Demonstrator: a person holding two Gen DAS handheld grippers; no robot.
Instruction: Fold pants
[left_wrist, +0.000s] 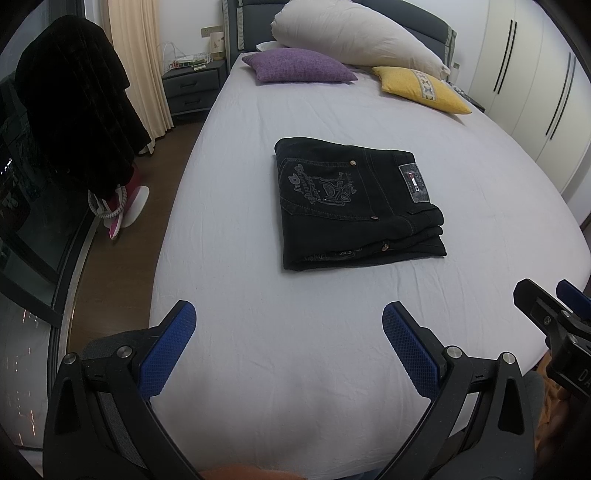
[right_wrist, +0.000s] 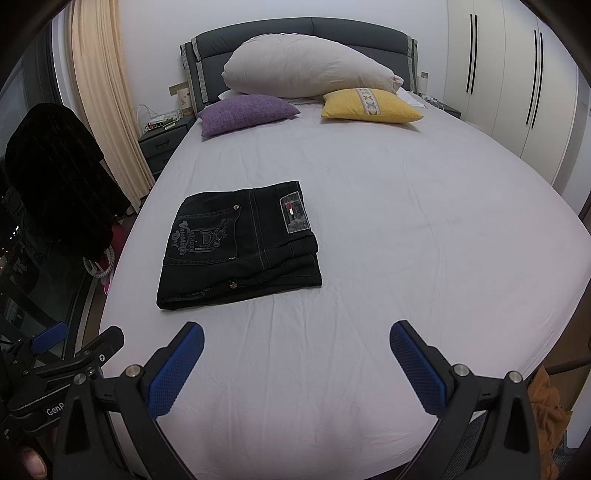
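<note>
1. We see the pants (left_wrist: 358, 203), black denim, lying folded into a compact rectangular stack on the pale sheet of the bed (left_wrist: 295, 350), roughly mid-mattress.
2. The top face of the stack shows a back pocket with grey embroidered lettering and a rectangular waistband patch (left_wrist: 414, 182); in the right wrist view the same patch (right_wrist: 294, 213) sits at the far right corner of the stack.
3. The layered fold edges face us, and small metal rivets show along the near side.
4. Our left hand-held gripper (left_wrist: 289, 328) hovers over the near part of the bed with its blue-padded fingers (left_wrist: 168, 350) spread wide apart and nothing between them; it is well apart from the pants.
5. Our right hand-held gripper (right_wrist: 296, 345) is likewise spread wide and empty, above bare sheet, with the pants (right_wrist: 240, 247) ahead and to its left.
6. Each gripper shows at the edge of the other's view, so they sit side by side near the foot of the bed.
7. At the head of the bed lie a purple cushion (left_wrist: 301, 66), a yellow cushion (left_wrist: 421, 86) and a large white pillow (left_wrist: 354, 35) resting against the dark headboard (right_wrist: 295, 31).
8. To the left stand a nightstand (left_wrist: 194, 85), a cream curtain (left_wrist: 136, 62) and a dark garment (left_wrist: 74, 103) hanging; white wardrobe doors (left_wrist: 535, 81) fill the right.
</note>
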